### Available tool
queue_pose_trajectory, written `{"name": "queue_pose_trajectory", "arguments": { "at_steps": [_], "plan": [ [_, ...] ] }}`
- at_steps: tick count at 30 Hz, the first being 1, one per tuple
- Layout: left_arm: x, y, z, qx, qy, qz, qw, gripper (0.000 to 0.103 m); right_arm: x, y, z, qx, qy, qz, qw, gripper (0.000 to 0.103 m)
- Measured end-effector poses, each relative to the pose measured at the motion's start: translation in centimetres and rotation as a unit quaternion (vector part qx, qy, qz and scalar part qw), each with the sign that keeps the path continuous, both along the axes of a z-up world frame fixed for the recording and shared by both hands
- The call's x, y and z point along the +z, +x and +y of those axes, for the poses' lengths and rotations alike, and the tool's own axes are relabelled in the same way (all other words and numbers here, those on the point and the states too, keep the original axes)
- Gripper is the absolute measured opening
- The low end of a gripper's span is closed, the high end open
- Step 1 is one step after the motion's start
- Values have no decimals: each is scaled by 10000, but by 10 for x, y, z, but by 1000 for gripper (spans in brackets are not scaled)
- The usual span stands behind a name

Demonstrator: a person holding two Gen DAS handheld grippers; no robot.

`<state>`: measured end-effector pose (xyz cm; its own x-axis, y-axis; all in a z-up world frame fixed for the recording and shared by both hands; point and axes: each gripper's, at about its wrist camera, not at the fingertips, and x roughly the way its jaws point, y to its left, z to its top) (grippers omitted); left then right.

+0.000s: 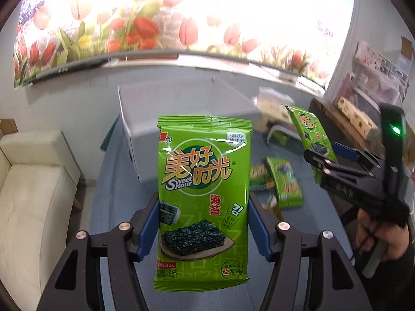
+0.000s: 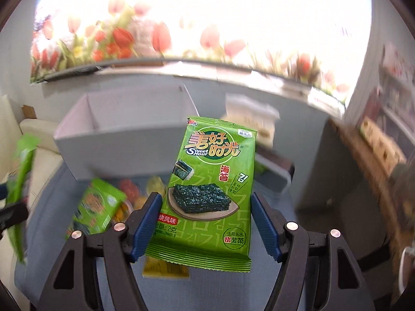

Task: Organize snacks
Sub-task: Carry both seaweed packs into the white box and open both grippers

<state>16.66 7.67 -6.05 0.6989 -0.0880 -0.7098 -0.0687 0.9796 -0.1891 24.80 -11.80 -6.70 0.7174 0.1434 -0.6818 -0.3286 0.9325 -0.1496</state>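
My left gripper (image 1: 203, 223) is shut on a green seaweed snack packet (image 1: 205, 181) and holds it upright above the blue table. My right gripper (image 2: 202, 220) is shut on a second green seaweed packet (image 2: 210, 189), tilted a little right. In the left wrist view the right gripper (image 1: 324, 159) shows at the right with its packet (image 1: 310, 132). In the right wrist view the left gripper's packet (image 2: 19, 189) shows blurred at the left edge. An open white cardboard box (image 1: 166, 119) stands behind, also in the right wrist view (image 2: 116, 134).
More green packets (image 1: 284, 184) and other snacks lie on the blue table (image 1: 122, 197); one green packet (image 2: 98, 202) and a yellow one (image 2: 166, 269) lie below my right gripper. A cream sofa (image 1: 33, 194) stands left. A grey container (image 2: 275, 178) and wooden shelves (image 1: 358, 119) are right.
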Motion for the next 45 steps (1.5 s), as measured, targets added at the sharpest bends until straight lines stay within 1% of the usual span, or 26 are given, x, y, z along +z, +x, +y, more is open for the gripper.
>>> {"name": "queue_pose_trajectory", "arguments": {
  "at_steps": [3,6,9,12,16,20,23,28,29,30,31,32,34,36,37,42,45],
  "plan": [
    [14,24,16,133,-88,-83,9998,67,17,13,17,211,-109,-201,9995,75],
    [28,53,33,260,-150,-158,9994,68,32,35,38,436,-66,-333,9985,75],
    [34,87,52,379,-341,-152,9986,68,38,62,65,774,-138,-417,9960,75],
    [34,123,67,475,-375,-51,9982,68,34,87,91,949,-167,-355,9947,75],
    [26,166,85,721,-196,150,9971,68,21,129,110,953,-56,-67,9954,75],
    [18,193,103,769,-251,284,9963,68,10,166,123,918,3,118,9957,75],
    [11,209,106,840,-106,421,9955,70,4,184,133,884,30,210,9959,75],
    [0,218,107,791,-106,503,9955,73,-5,190,140,858,91,283,9959,77],
    [-3,219,108,802,-109,516,9954,75,-8,190,141,849,39,274,9960,80],
    [-5,220,109,785,-135,524,9954,87,-10,190,141,853,-32,265,9960,87],
    [-6,219,109,749,-199,517,9957,100,-11,189,141,860,-82,242,9960,91],
    [-7,218,111,768,-243,485,9956,103,-12,188,141,847,-123,188,9962,94],
    [-6,217,111,739,-243,453,9959,103,-10,187,138,836,-173,133,9963,94],
    [-3,215,109,717,-125,444,9964,103,-10,187,135,799,-196,136,9965,94],
    [-2,214,108,722,-59,439,9964,103,-9,187,133,800,-165,155,9965,94],
    [5,206,104,712,-52,351,9968,103,-5,181,125,791,-15,172,9967,94],
    [7,202,100,695,50,339,9970,103,-6,176,121,772,15,200,9968,94]
  ]
}}
